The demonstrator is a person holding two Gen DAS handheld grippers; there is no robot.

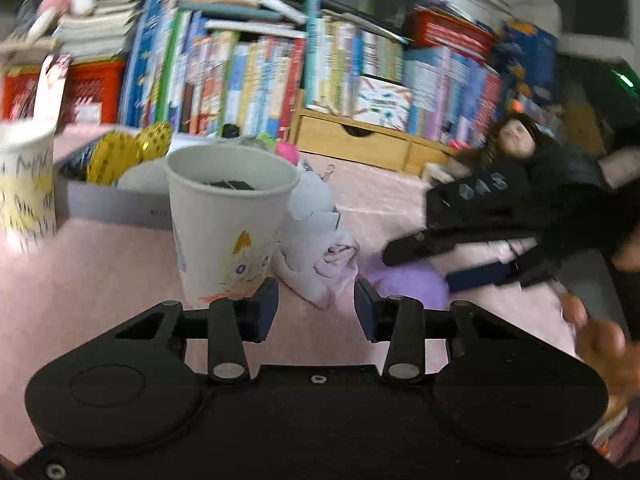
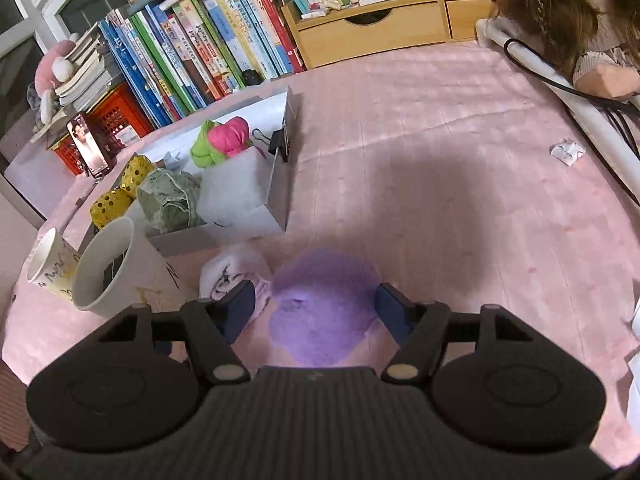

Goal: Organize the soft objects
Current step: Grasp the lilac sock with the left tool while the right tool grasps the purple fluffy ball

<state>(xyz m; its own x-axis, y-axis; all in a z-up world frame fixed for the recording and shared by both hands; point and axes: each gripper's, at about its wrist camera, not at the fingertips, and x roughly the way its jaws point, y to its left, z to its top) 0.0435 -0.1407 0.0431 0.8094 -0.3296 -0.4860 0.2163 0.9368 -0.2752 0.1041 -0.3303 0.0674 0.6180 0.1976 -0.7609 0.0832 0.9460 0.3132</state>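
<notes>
My right gripper [image 2: 316, 306] is spread wide at the bottom centre of its view, one finger on each side of a purple soft pad [image 2: 324, 306] that lies flat on the pink tablecloth [image 2: 440, 200]; neither finger seems to press it. Just left of the pad lies a small white rolled cloth [image 2: 228, 274] with a dark drawing on it, against my left finger. Above that, in the left middle of the frame, a grey box [image 2: 280, 184] holds a white foam block [image 2: 232, 192], a grey-green crumpled cloth [image 2: 170, 200], a pink and green soft toy [image 2: 220, 142] and gold spotted pieces [image 2: 110, 204]; a black binder clip [image 2: 279, 142] sits on its wall. Two paper cups [image 2: 102, 268] stand at the lower left. My left gripper [image 1: 316, 308] is also spread and holds nothing, low in its own blurred view, with a paper cup [image 1: 228, 224] just beyond its left finger, a pale cloth bundle [image 1: 320, 256] ahead between the fingers, and the purple pad [image 1: 412, 282] past the right finger. Books [image 2: 200, 52] line the top of both frames.
</notes>
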